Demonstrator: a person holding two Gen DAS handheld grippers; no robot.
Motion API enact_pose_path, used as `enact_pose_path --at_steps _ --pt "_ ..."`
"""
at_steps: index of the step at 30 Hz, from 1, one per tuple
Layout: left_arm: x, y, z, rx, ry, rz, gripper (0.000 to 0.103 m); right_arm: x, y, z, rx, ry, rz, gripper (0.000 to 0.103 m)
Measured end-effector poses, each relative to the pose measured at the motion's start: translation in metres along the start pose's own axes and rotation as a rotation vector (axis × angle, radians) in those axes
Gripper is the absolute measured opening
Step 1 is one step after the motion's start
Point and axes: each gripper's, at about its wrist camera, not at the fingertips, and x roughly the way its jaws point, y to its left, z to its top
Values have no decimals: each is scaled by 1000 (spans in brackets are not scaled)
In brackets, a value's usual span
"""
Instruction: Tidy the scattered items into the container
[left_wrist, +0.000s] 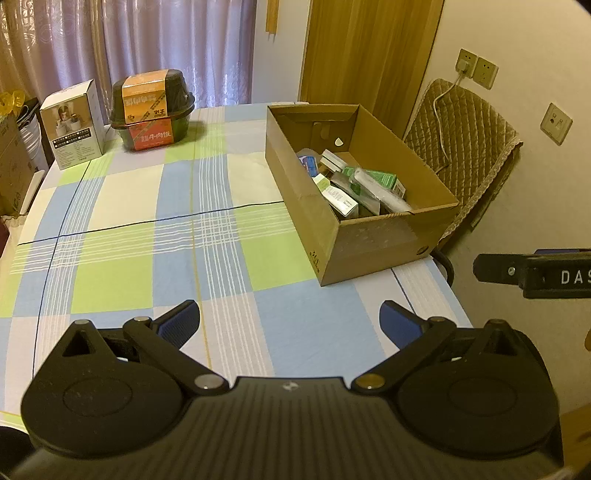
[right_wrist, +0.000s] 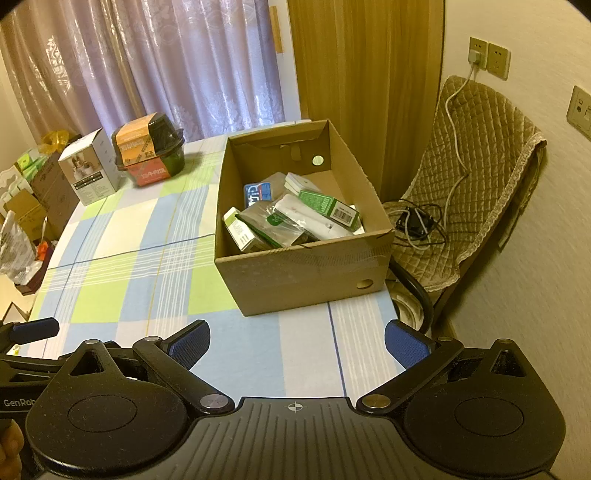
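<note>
Left wrist view: left gripper spread wide, empty, above the checked tablecloth. Right gripper likewise agape, holding nothing. Cardboard box at the table's right edge, small packets piled inside.

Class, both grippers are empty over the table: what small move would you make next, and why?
Probably reach the left gripper, jaws open, toward the white carton at the far left. It and the black food tub stand outside the cardboard box, which already holds small packets.
</note>
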Motion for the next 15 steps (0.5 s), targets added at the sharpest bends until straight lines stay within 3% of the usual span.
enact_pose_path --at_steps 15 --pt "-1 -4 0 21 -24 -5 102 0 1 1 -2 0 4 103"
